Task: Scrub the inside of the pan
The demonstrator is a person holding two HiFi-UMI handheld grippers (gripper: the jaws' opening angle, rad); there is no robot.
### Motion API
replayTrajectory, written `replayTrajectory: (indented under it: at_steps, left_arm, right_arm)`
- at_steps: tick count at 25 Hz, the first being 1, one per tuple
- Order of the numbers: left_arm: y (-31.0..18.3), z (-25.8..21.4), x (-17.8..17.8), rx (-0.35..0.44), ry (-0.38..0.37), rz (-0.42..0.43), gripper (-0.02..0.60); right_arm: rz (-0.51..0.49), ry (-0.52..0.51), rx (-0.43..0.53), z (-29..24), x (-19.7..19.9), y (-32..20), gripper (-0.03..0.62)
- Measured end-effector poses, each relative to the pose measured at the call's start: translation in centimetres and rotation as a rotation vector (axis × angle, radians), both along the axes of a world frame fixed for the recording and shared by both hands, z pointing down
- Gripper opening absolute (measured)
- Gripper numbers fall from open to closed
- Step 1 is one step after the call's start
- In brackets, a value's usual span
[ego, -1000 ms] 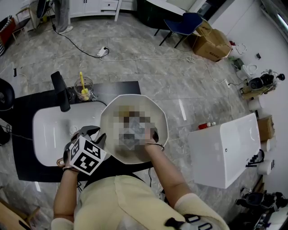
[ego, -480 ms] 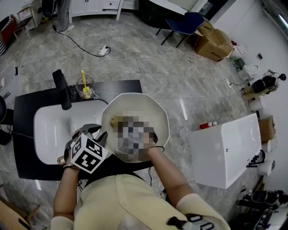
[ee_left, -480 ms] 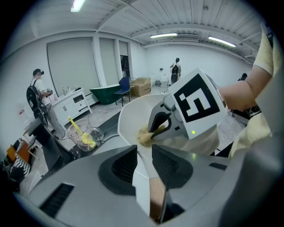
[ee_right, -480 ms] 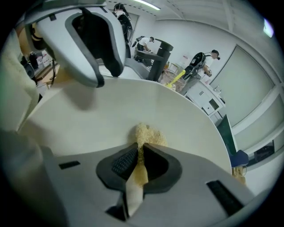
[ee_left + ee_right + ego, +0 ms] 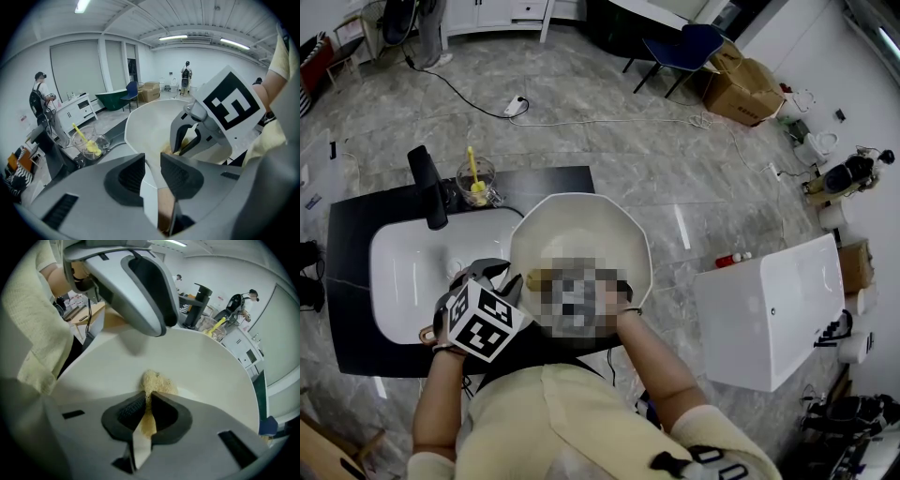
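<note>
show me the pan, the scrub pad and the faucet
pan [image 5: 581,225]: head view, bare inner wall
scrub pad [image 5: 157,383]: right gripper view, fuzzy yellow end
faucet [image 5: 427,190]: head view, middle of the black spout

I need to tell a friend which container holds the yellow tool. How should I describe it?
Start at the black counter with the white sink set in it. Beyond the sink, just right of the black tap, stands a clear cup. It is the only see-through thing there, and a yellow tool sticks up from it.
</note>
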State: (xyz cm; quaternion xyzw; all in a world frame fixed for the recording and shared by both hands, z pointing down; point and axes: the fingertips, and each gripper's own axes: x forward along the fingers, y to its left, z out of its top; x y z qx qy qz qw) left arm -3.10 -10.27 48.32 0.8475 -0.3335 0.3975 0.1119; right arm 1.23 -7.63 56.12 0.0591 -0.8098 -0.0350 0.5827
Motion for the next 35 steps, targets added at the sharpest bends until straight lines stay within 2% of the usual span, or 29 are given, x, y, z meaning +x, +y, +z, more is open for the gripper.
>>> replayTrajectory:
  at_steps: [6, 11, 20, 27, 35]
  left_arm:
    - [0.0, -0.2, 0.1, 0.004, -0.007, 0.003, 0.107]
    - [0.0, -0.3, 0.1, 0.003, -0.007, 0.005, 0.107]
    - [0.0, -0.2, 0.0, 0.005, -0.002, 0.007, 0.107]
    - [0.1, 0.0, -0.1, 0.005, 0.0, 0.007, 0.107]
    - [0.1, -0.1, 0.0, 0.003, -0.002, 0.009, 0.107]
  right_arm:
    - [-0.098, 0.074, -0.112, -0.1, 1.4, 2.8, 0.044]
    - [-0.14, 0.148, -0.215, -0.1, 3.5, 4.4, 0.044]
    - [-0.134, 0.335, -0.375, 0.3, 8.2, 5.7, 0.044]
    - [-0.042, 0.455, -0.33, 0.8, 11.4, 3.9, 0.044]
    - [0.082, 0.539, -0.162, 1.0, 13.8, -0.2, 0.044]
